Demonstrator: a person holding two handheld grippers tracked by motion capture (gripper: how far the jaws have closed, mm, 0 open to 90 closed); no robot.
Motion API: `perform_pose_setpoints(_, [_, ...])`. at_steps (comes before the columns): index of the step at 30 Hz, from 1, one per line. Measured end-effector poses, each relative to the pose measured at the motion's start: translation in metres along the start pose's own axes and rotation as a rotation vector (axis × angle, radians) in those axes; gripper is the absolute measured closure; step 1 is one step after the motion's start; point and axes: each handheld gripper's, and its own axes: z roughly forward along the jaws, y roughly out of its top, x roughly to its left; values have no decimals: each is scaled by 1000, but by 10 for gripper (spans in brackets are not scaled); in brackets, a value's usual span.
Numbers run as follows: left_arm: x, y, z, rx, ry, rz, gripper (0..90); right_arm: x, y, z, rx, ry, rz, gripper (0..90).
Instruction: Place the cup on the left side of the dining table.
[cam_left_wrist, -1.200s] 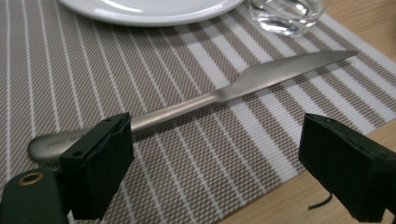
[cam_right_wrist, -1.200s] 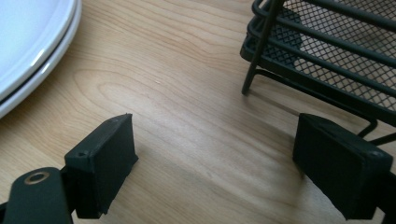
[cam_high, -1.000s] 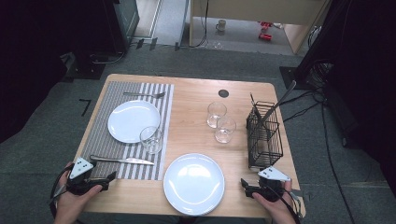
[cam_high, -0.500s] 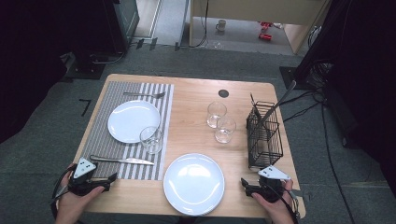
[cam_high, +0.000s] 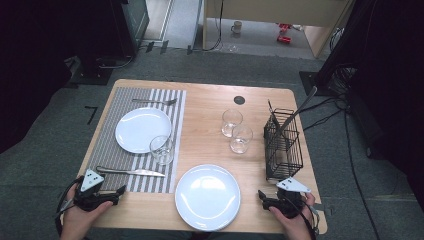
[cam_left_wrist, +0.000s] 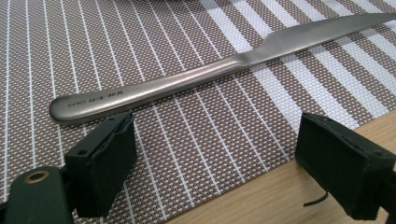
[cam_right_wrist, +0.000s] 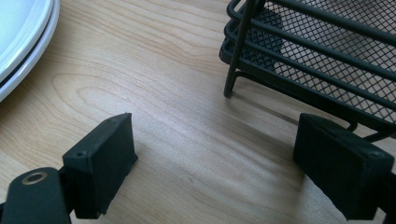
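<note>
Pale wood makes up the surface (cam_high: 205, 125), and a grey striped mat (cam_high: 120, 145) covers its left part. Your left gripper (cam_high: 117, 191) rests at the near left corner, its jaws spread wide and holding nothing. In the left gripper view those jaws sit low over the mat (cam_left_wrist: 187, 140), with the steel knife (cam_left_wrist: 187, 79) lying just beyond them, handle end near the left jaw, blade running off to the upper right. From above, the knife (cam_high: 131, 172) lies along the mat's near edge.

Your right gripper (cam_high: 261, 196) rests at the near right corner, jaws also spread wide and empty. In the right gripper view bare wood (cam_right_wrist: 154, 93) lies between them, the black wire basket (cam_right_wrist: 317, 60) stands just ahead on the right, and the rim of a white plate (cam_right_wrist: 23, 42) shows at the upper left.

From above, that plate (cam_high: 207, 196) sits at the near edge between your two hands. A second plate (cam_high: 143, 129) lies on the mat, with a glass (cam_high: 161, 149) just beside its near right rim and a fork (cam_high: 154, 101) beyond it. Two more glasses (cam_high: 236, 130) stand touching or nearly so at mid-surface, left of the basket (cam_high: 283, 145), which holds a long utensil (cam_high: 298, 111) leaning out to the right. A small dark disc (cam_high: 239, 100) lies near the far edge.
</note>
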Motion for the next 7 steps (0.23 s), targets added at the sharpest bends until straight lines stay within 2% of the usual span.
perform_pose_setpoints(7, [0, 0, 0, -1, -1, -2, 126, 0, 0, 0, -1, -8, 5, 125])
